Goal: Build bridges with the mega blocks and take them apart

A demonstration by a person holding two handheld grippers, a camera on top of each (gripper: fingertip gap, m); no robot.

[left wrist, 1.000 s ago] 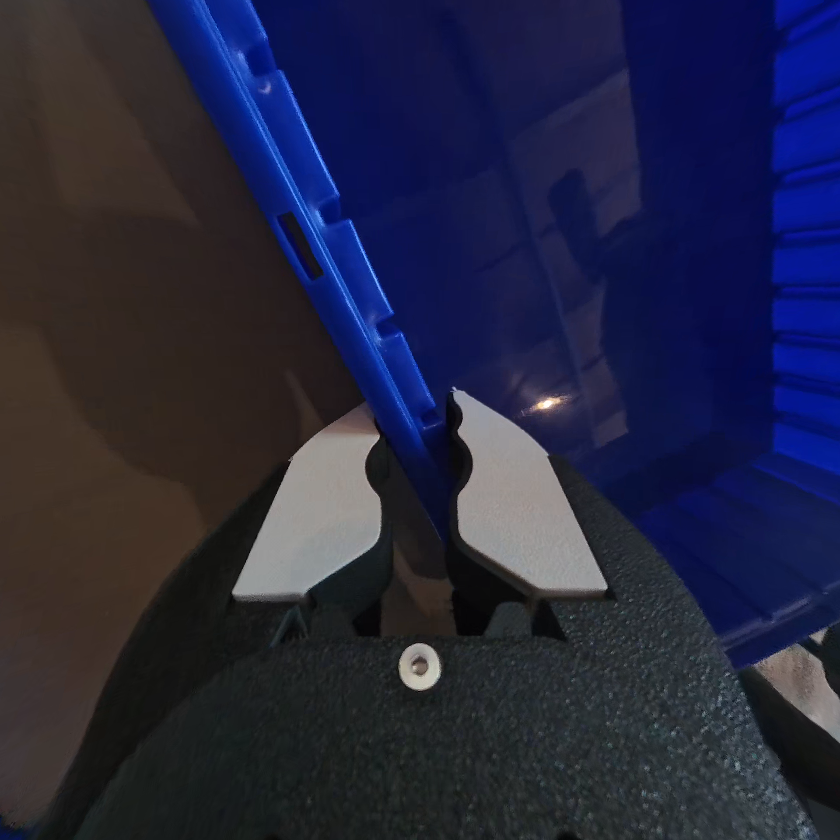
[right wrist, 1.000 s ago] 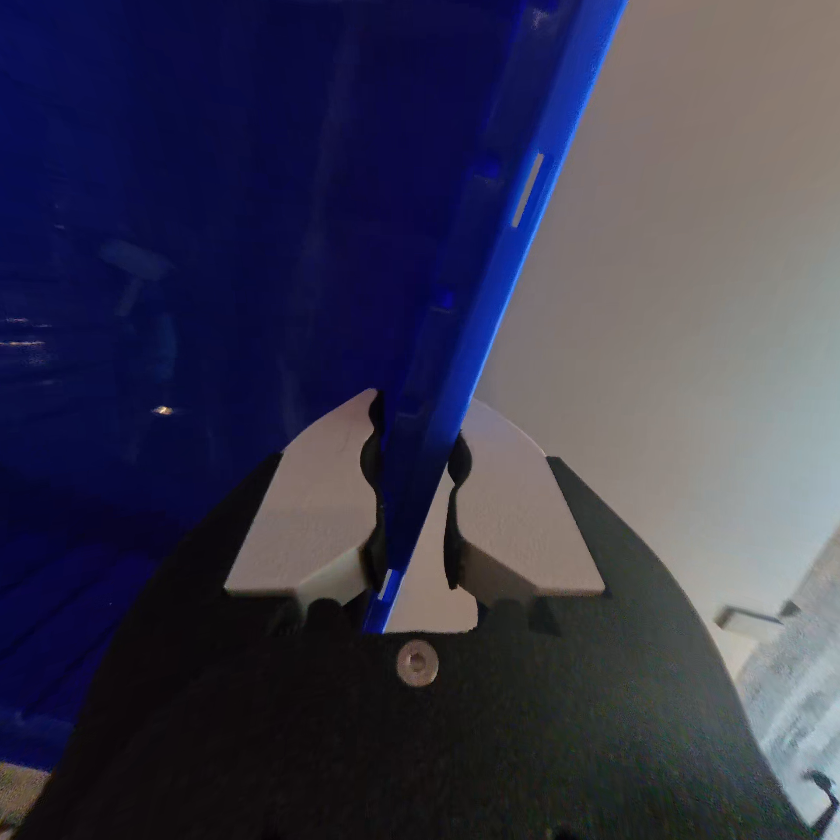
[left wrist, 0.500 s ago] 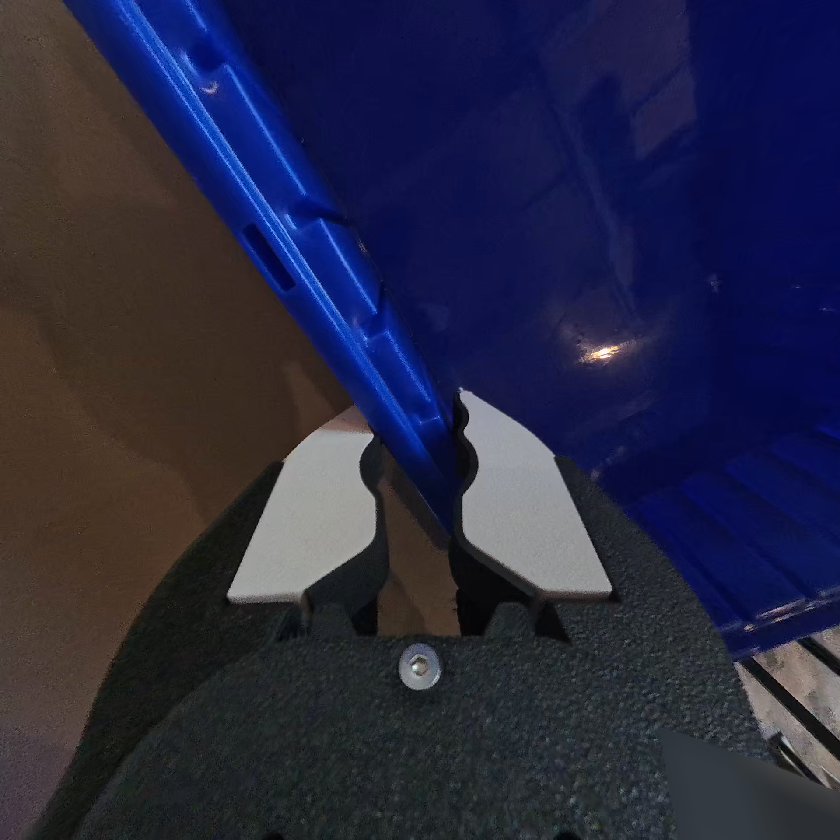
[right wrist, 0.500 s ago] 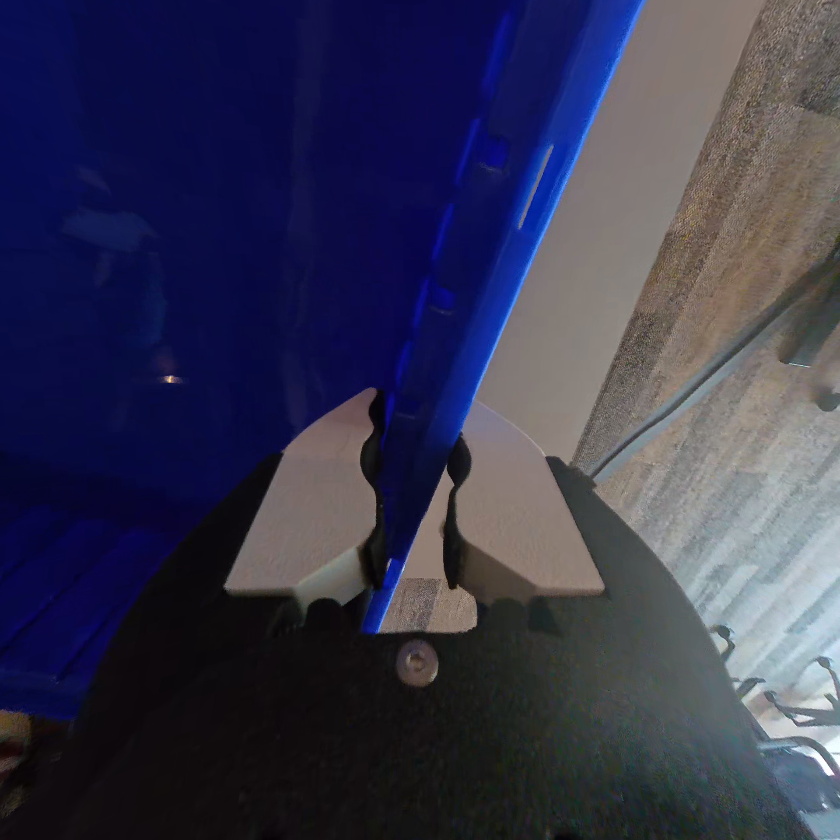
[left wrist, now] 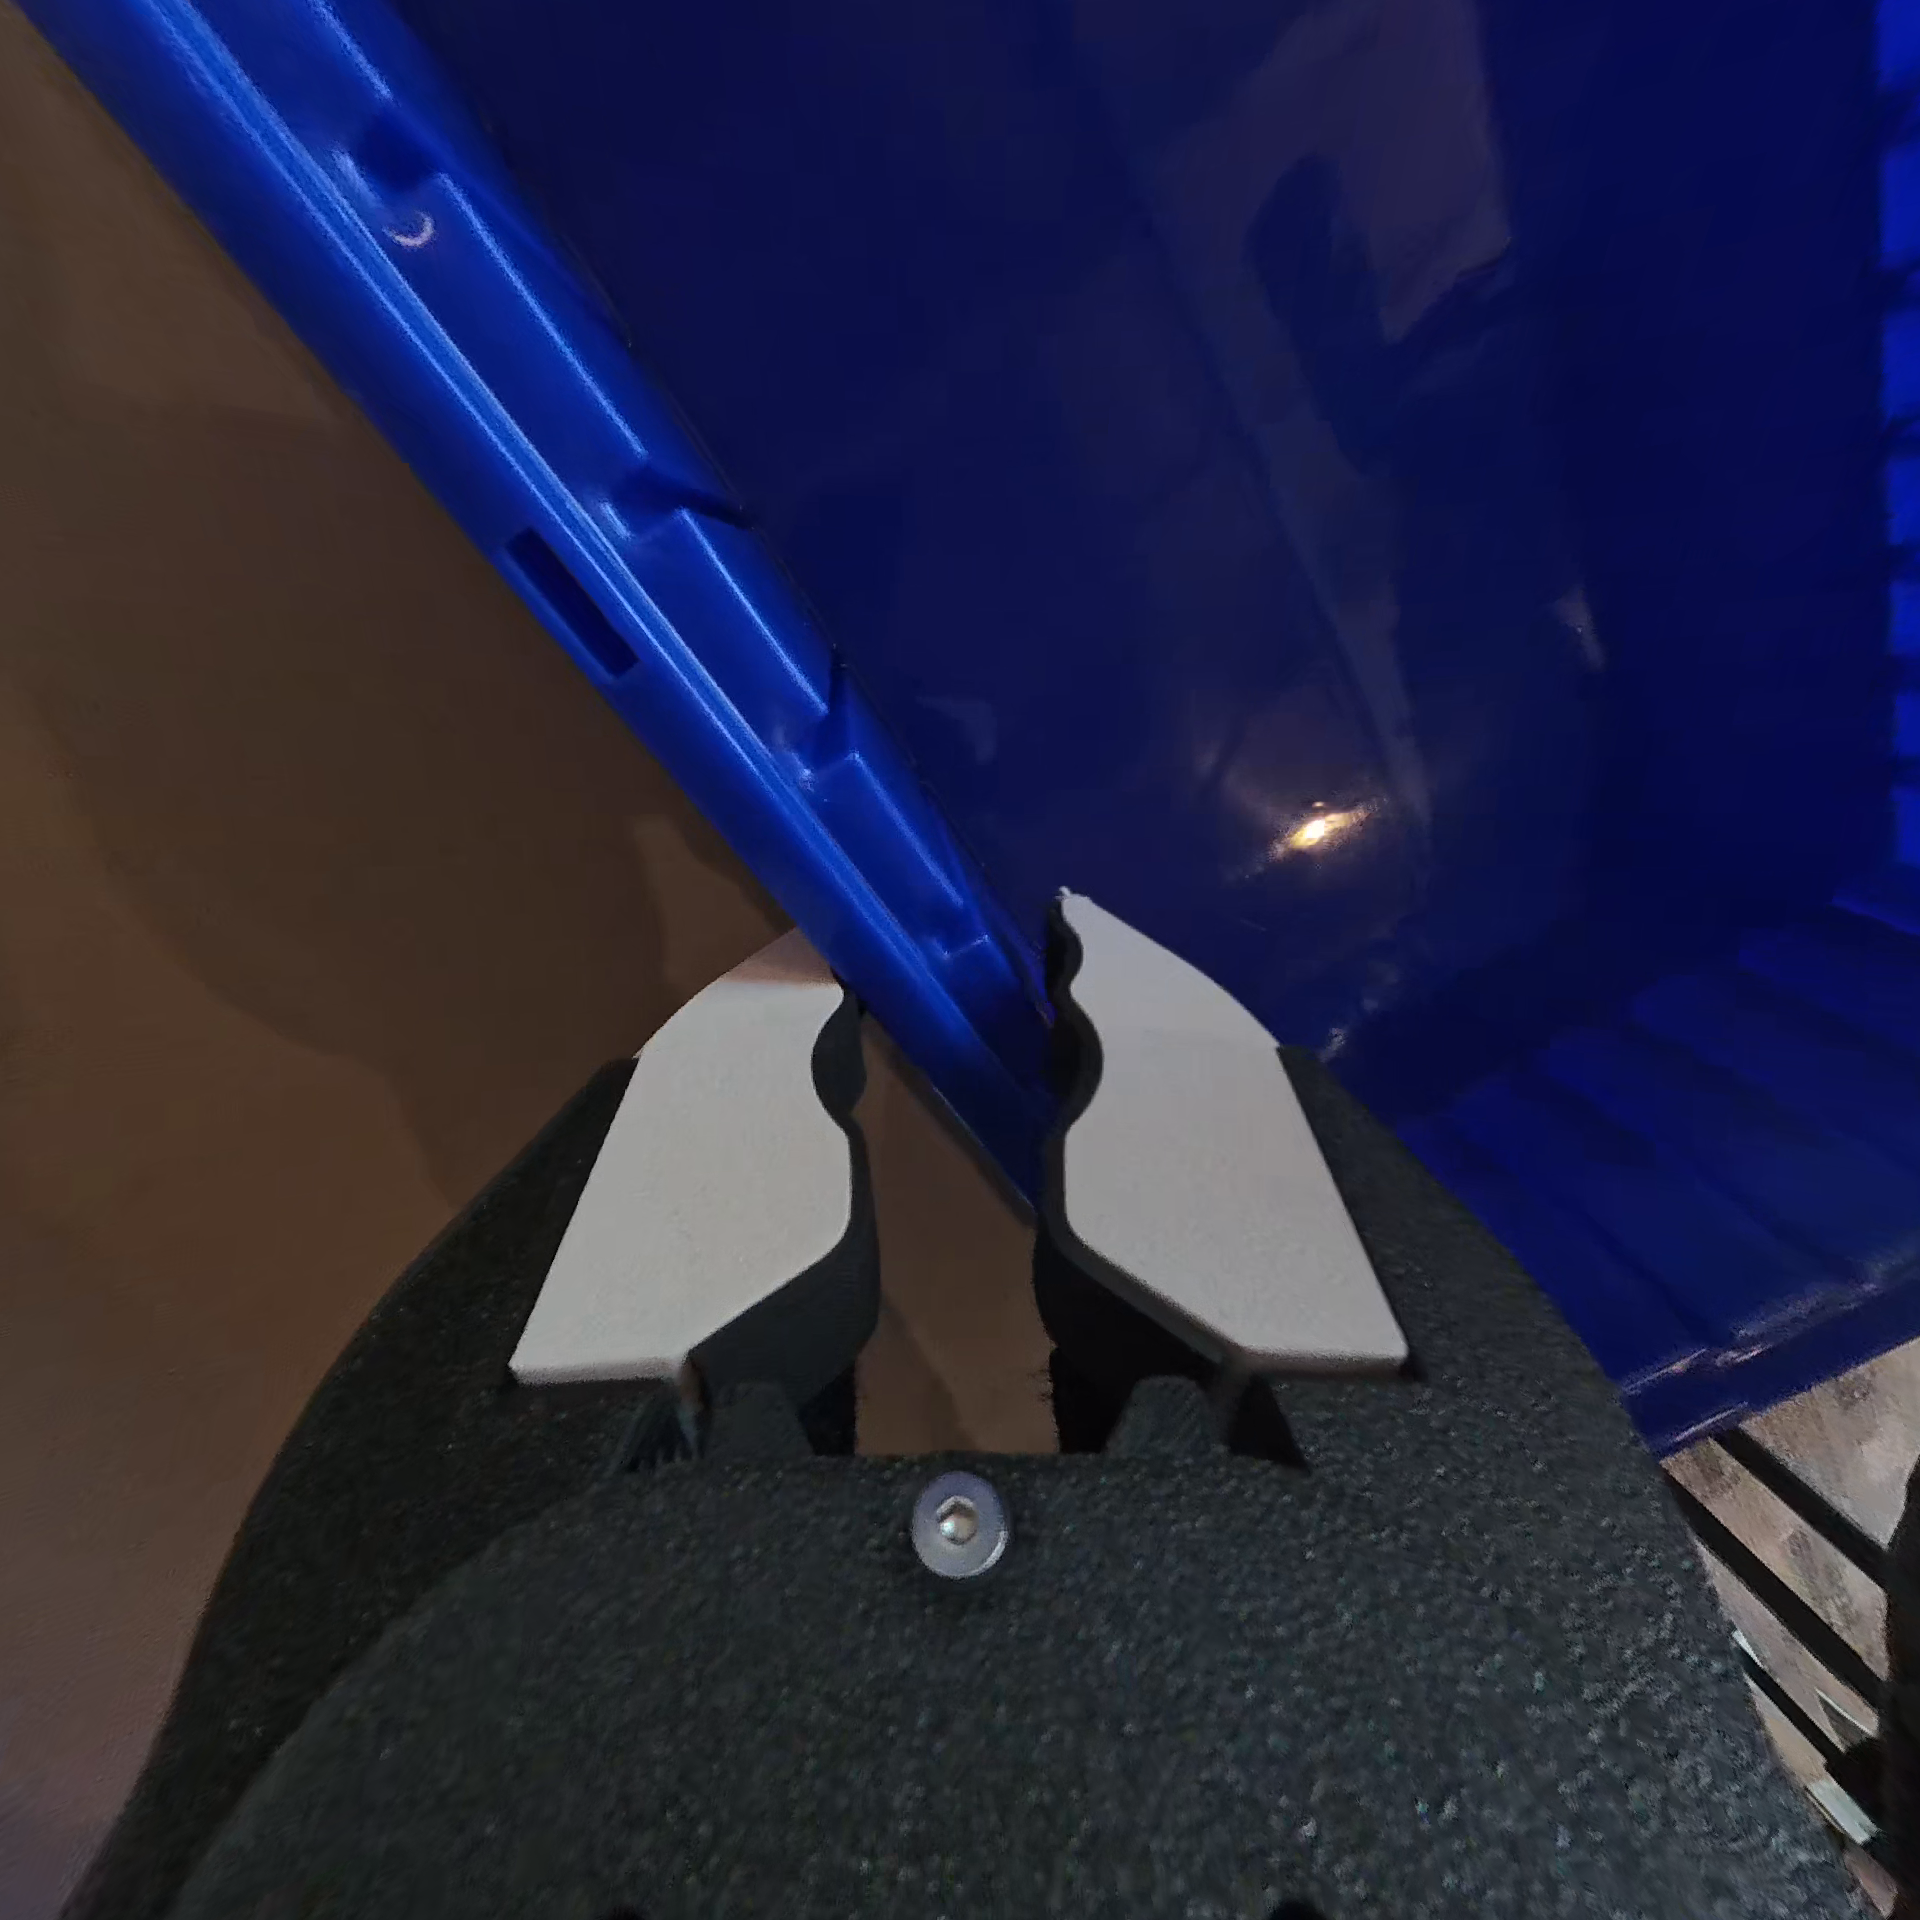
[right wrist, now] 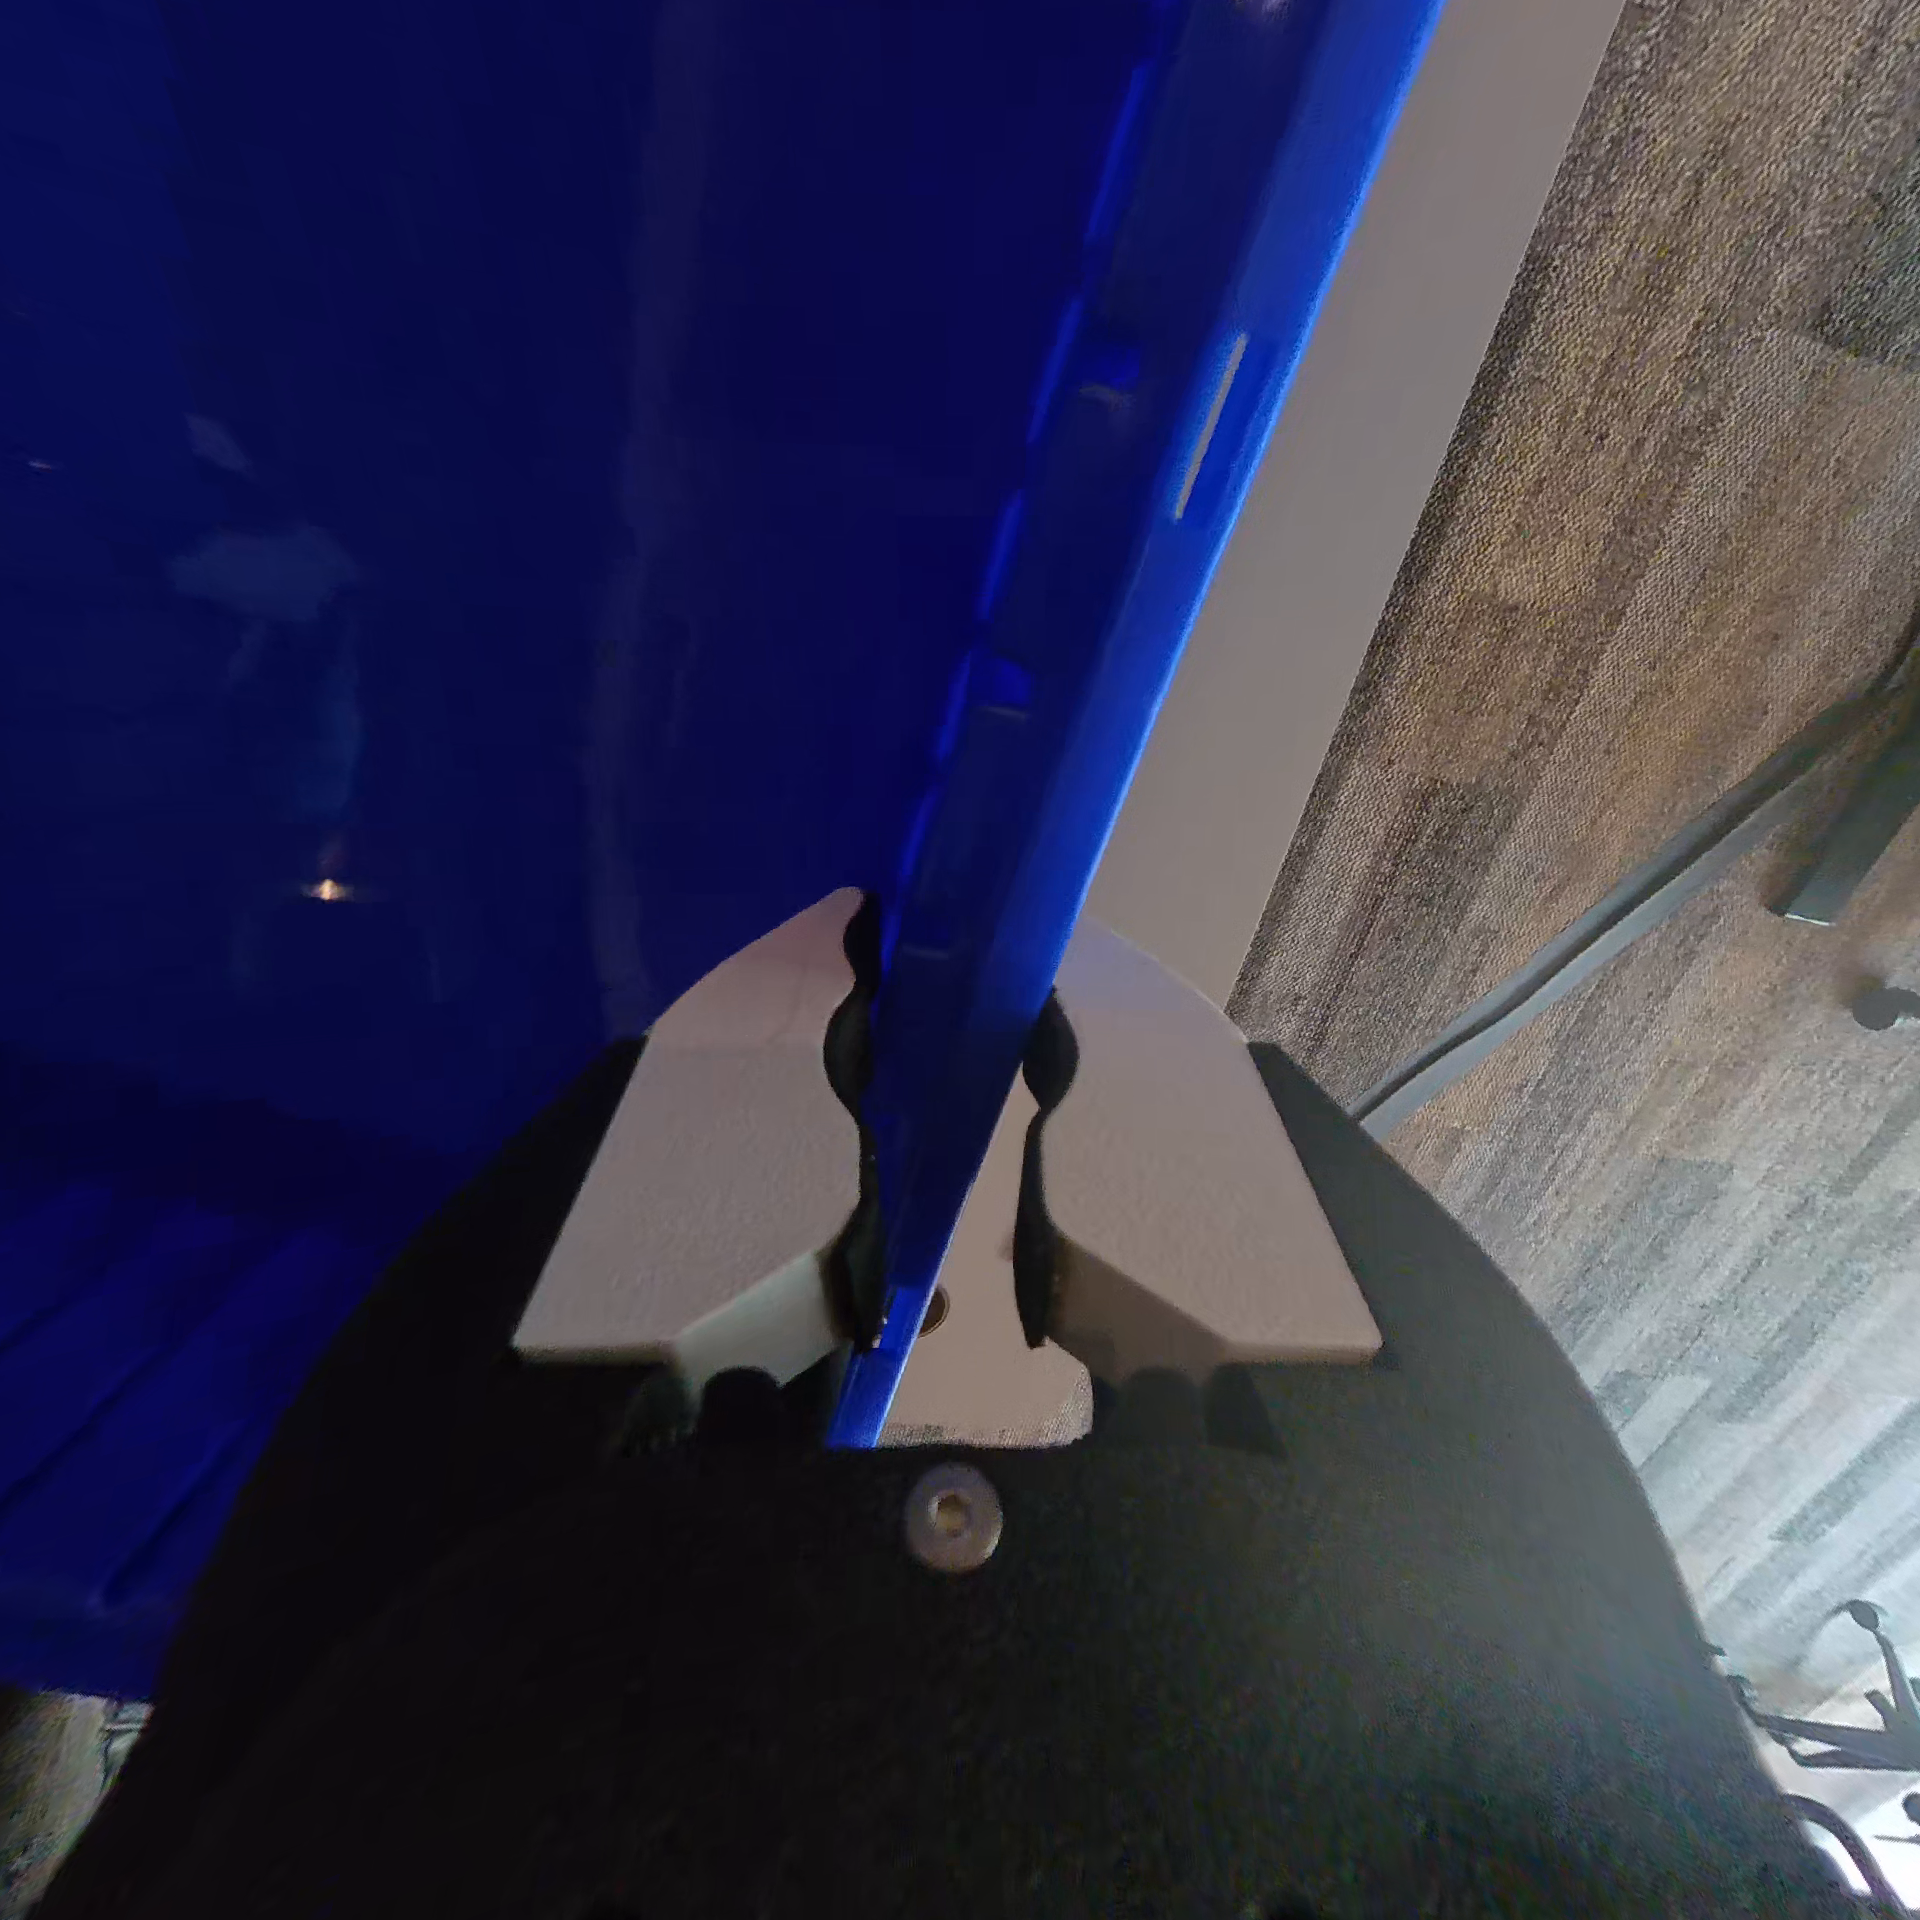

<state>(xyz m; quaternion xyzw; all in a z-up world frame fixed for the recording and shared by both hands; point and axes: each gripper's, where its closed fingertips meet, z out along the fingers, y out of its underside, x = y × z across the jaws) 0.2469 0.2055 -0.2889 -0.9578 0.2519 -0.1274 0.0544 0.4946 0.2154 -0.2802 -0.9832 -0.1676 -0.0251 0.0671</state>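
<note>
A large blue plastic bin [left wrist: 1247, 468] fills both views, its inside dark and bare where it shows. My left gripper [left wrist: 951, 997] is shut on the bin's left rim [left wrist: 665, 582], which runs up and to the left between the fingers. My right gripper [right wrist: 956, 987] is shut on the opposite rim [right wrist: 1143, 623] of the same bin [right wrist: 468, 520]. The bin is held up and tilted. No mega blocks are in view.
A tan table surface [left wrist: 260, 831] lies left of the bin in the left wrist view. In the right wrist view a pale table edge [right wrist: 1330, 623], grey carpet floor [right wrist: 1662, 727] and dark chair legs [right wrist: 1849, 831] lie to the right. There is about 25 cm between the tips of the two grippers.
Both grippers have kept their grip on the rims while the bin tilted and swung. More carpet floor now shows at the right of the right wrist view.
</note>
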